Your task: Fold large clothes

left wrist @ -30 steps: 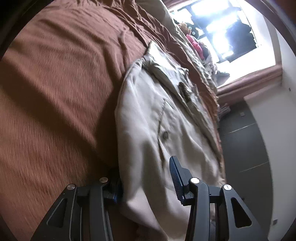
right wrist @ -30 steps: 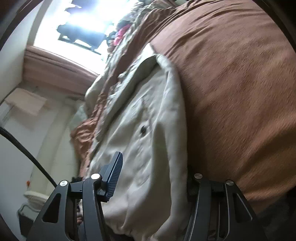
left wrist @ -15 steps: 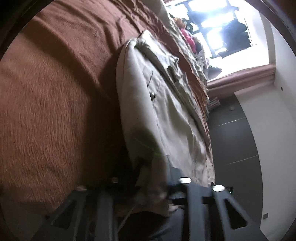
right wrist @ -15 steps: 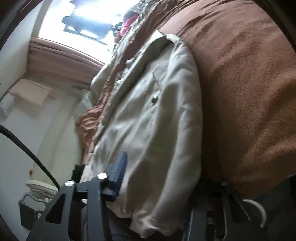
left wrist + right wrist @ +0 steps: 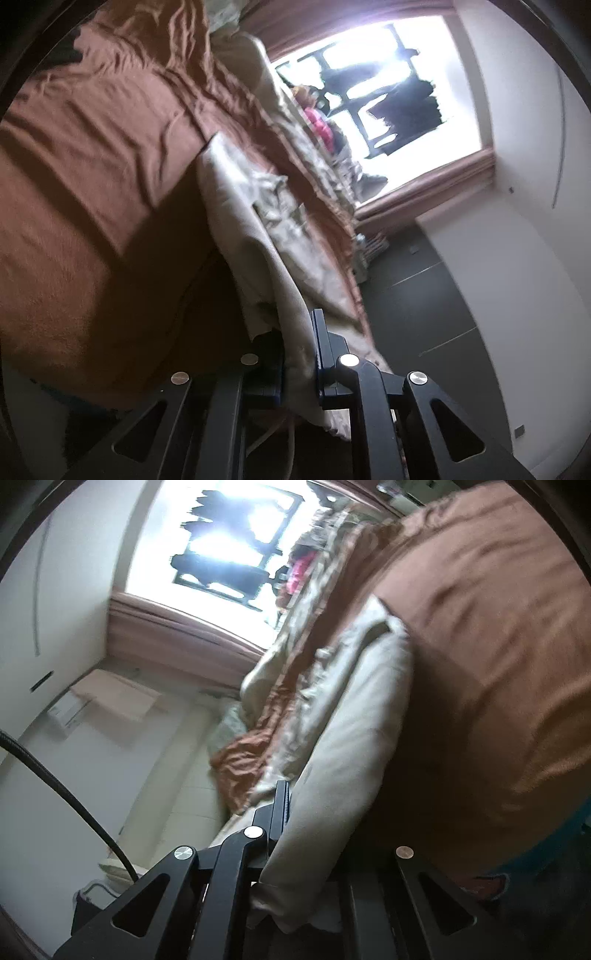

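1. Two claws hold one beige jacket (image 5: 240,221) by its near edge, and we see it lifted into a steep ridge above the brown bedspread (image 5: 92,147).
2. Our left claw (image 5: 297,365) is closed on the jacket; its fingers (image 5: 319,354) pinch the cloth from both sides.
3. Our right claw (image 5: 314,834) grips the same jacket (image 5: 351,746); the left finger presses the fabric, while the right one is mostly hidden behind the fold.
4. The jacket runs from the claws away toward the far side of the bed, where its crumpled collar rests against a heap of bedding (image 5: 306,155).
5. Beyond the bed we see a bright window (image 5: 388,92) and white walls; a black cable (image 5: 74,797) crosses the right view's near left.
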`<move>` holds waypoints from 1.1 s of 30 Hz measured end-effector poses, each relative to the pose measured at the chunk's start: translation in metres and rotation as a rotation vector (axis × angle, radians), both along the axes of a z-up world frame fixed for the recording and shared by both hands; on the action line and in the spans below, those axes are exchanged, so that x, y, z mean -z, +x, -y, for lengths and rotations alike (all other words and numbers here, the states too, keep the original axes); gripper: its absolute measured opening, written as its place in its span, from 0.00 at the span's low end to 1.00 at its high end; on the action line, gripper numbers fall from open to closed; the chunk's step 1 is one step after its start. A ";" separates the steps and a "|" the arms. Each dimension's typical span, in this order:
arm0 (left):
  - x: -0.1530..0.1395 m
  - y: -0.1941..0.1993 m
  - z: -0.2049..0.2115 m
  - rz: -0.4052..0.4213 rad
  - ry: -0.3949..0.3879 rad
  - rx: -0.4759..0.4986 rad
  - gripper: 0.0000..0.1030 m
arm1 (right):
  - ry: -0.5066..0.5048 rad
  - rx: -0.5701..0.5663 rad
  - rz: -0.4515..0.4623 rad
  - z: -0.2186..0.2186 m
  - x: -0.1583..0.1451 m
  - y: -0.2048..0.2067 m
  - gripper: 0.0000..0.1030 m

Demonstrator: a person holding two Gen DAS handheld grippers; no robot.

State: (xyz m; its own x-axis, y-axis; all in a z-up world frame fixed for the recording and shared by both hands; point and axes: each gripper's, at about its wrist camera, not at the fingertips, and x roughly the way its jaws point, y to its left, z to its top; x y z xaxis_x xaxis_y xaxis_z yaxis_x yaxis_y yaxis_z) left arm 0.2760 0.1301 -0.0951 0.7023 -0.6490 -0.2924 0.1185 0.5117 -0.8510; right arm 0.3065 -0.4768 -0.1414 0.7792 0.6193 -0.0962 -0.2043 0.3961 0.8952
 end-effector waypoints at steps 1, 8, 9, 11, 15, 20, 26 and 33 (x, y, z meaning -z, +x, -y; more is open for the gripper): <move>-0.008 -0.005 -0.003 0.018 -0.013 -0.005 0.12 | -0.002 0.001 0.016 0.000 -0.010 -0.005 0.02; -0.079 -0.044 -0.012 0.175 -0.038 -0.013 0.12 | -0.018 0.026 0.144 0.007 -0.067 -0.055 0.02; -0.090 -0.051 -0.013 0.201 -0.043 -0.013 0.12 | -0.019 0.027 0.168 0.005 -0.079 -0.063 0.02; -0.110 -0.062 -0.018 0.243 -0.047 -0.016 0.12 | -0.024 0.027 0.205 0.008 -0.087 -0.078 0.02; -0.141 -0.080 -0.023 0.311 -0.050 -0.025 0.12 | -0.026 0.037 0.275 0.006 -0.113 -0.103 0.02; -0.172 -0.095 -0.029 0.390 -0.055 -0.016 0.12 | -0.023 0.038 0.350 0.003 -0.123 -0.125 0.02; -0.176 -0.080 -0.024 0.373 -0.007 -0.030 0.12 | -0.054 0.072 0.331 -0.008 -0.094 -0.090 0.02; -0.167 -0.017 -0.017 0.313 0.035 -0.043 0.12 | -0.077 0.121 0.246 -0.011 -0.113 -0.078 0.02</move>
State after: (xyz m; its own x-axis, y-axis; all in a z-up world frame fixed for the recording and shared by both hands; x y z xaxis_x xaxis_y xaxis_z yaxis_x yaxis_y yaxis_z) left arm 0.2593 0.1470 0.0714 0.7885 -0.6098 -0.0797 0.3490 0.5504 -0.7584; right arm 0.2285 -0.4655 -0.0282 0.8529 0.5184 0.0615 -0.3584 0.4958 0.7910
